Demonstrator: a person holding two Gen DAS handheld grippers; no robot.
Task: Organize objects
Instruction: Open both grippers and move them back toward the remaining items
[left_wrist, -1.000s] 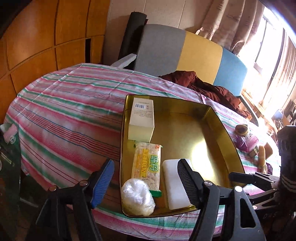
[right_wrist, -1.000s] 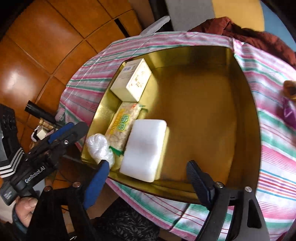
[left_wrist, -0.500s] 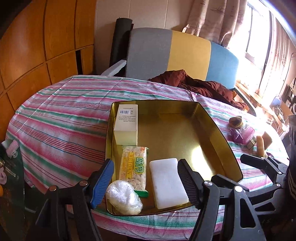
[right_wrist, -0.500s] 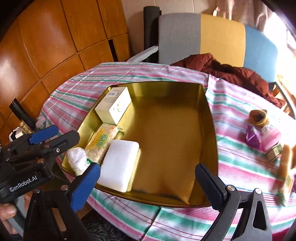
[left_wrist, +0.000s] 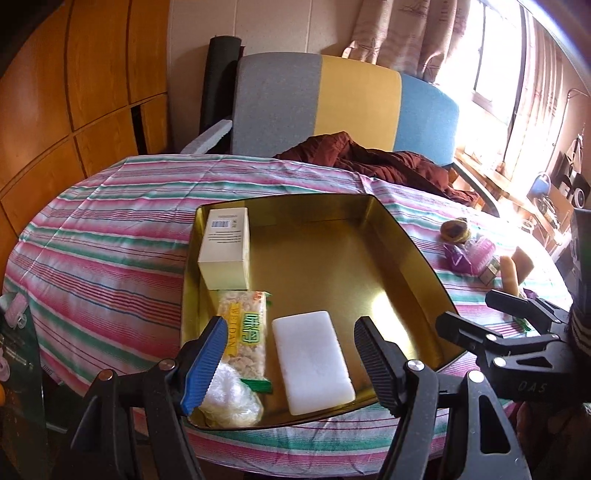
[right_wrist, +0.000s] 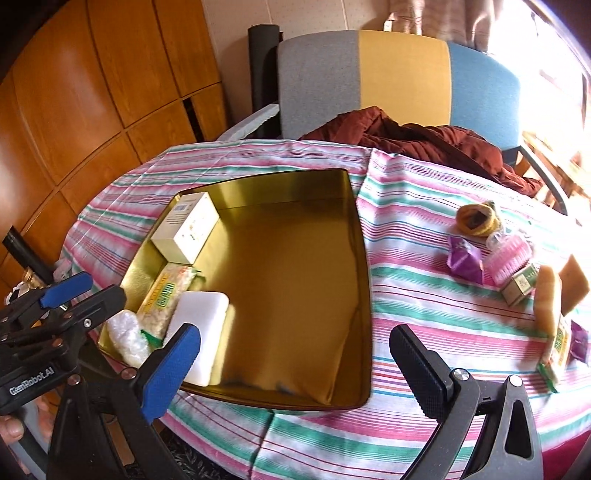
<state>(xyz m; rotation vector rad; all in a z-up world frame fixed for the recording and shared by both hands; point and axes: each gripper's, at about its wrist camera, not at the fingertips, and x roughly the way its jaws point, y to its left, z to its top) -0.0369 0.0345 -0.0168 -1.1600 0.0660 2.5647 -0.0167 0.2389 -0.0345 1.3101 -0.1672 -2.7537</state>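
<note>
A gold tin tray (left_wrist: 369, 258) (right_wrist: 362, 236) sits on the striped tablecloth. Along its left side lie a cream box (left_wrist: 225, 251) (right_wrist: 186, 229), a snack packet (left_wrist: 247, 332) (right_wrist: 164, 299), a clear plastic wad (left_wrist: 229, 402) (right_wrist: 127, 338) and a white block (left_wrist: 312, 360) (right_wrist: 201, 332). My left gripper (left_wrist: 291, 365) is open and empty above the tray's near edge. My right gripper (right_wrist: 295, 369) is open and empty, also above the near edge. Loose items lie to the tray's right: a yellow band roll (right_wrist: 476, 218), a purple wrapper (right_wrist: 465, 258), a pink brush (right_wrist: 511, 256), a small green box (right_wrist: 521, 284) and a tan bar (right_wrist: 546, 299).
A grey, yellow and blue chair (left_wrist: 332, 107) with a dark red garment (left_wrist: 388, 162) stands behind the table. Wood panels (left_wrist: 74, 92) are to the left. The table edge is close below both grippers. The other gripper shows in each view's side.
Both grippers have pulled back and risen from the tray, so more of the table and chair shows. The right view has swung right and now takes in the loose items. Both stay open.
</note>
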